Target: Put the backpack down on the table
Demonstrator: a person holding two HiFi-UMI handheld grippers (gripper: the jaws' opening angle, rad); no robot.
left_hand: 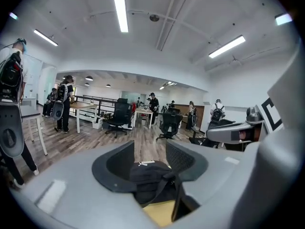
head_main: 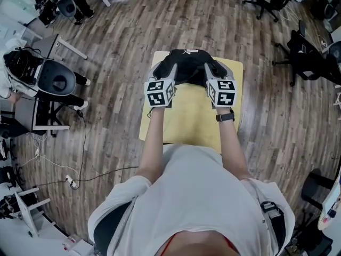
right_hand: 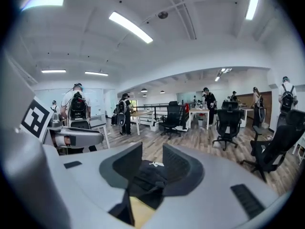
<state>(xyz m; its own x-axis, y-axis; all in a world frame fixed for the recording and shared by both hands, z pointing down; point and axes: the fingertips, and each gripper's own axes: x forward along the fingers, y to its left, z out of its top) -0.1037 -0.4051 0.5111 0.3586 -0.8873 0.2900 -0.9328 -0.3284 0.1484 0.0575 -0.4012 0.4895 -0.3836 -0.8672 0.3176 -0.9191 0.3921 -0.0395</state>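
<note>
Black backpack (head_main: pixel 187 67), soft and slumped, small white logo on its top end, dark straps hanging loose on the near side. Lies at the far edge of the yellow tabletop (head_main: pixel 186 116), about mid-width, top end slightly past that edge.

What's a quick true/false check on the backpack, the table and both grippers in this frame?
1. The backpack is black. True.
2. The backpack lies on the floor. False: it is at the far end of the yellow table.
3. The left gripper has its jaws pressed together. False: they stand apart, with the backpack showing in the gap.
4. The right gripper has its jaws apart. True.
5. A watch is on the person's right wrist. True.
</note>
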